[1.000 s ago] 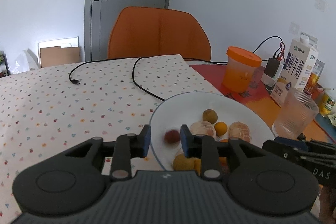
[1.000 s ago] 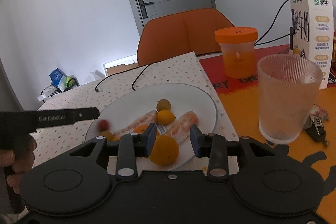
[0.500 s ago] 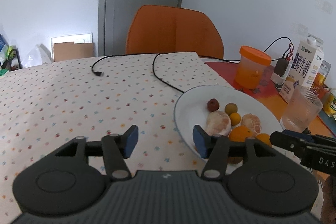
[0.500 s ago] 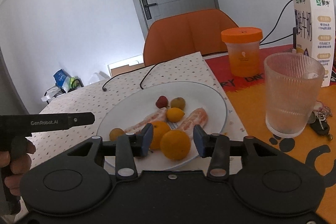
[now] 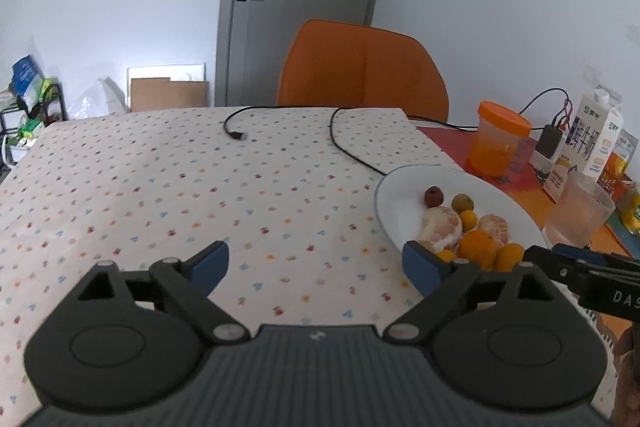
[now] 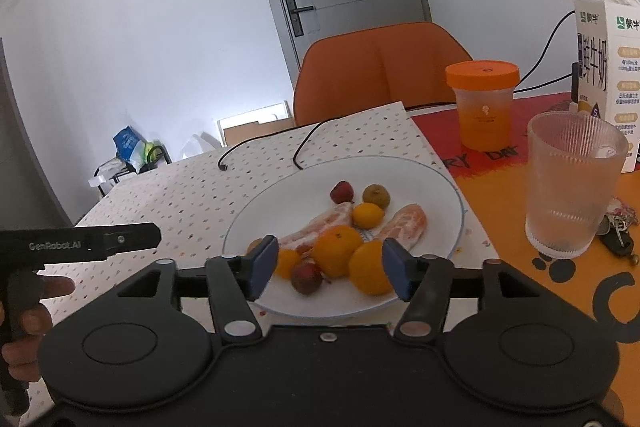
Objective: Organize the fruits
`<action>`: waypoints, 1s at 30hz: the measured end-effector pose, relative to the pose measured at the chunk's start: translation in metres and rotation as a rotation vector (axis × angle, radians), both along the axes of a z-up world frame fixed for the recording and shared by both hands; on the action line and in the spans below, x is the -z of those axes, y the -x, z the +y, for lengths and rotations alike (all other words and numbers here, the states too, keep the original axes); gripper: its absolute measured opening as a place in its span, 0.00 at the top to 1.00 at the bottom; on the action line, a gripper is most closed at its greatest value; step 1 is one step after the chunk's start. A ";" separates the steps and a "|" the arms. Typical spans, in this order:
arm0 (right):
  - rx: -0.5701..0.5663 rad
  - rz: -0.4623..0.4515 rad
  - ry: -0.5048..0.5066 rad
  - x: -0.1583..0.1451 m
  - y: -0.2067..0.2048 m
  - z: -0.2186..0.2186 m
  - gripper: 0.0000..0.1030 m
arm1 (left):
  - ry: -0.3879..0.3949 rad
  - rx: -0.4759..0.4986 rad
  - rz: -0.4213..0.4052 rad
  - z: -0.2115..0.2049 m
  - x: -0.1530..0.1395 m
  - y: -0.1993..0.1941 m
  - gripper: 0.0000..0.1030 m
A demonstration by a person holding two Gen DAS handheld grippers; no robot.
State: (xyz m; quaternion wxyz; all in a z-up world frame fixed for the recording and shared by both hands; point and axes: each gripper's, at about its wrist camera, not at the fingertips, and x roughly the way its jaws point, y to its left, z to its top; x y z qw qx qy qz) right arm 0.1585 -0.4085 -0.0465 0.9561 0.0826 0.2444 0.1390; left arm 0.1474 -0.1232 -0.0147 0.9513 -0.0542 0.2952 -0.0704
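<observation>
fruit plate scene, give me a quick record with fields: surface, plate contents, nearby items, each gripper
surface: dotted tablecloth
plate: white plate holding oranges, peeled citrus pieces, two small red fruits, a brownish round fruit
nearby: ribbed glass, orange-lidded jar, milk carton, black cable
left gripper: jaws opening, nothing between them
right gripper: jaws opening, over the plate's near fruit, gripping none

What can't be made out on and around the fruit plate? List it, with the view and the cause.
- Left wrist view: the plate's near rim and front fruits, behind the left gripper's opening jaws.
- Right wrist view: the plate's near edge, behind the right gripper.
- Keys: partly behind the glass.
- Milk carton: cut off by the edge.
</observation>
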 end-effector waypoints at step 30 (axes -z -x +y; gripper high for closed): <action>-0.082 -0.019 0.046 -0.013 0.041 0.061 0.09 | 0.027 -0.087 -0.031 0.078 -0.006 0.073 0.10</action>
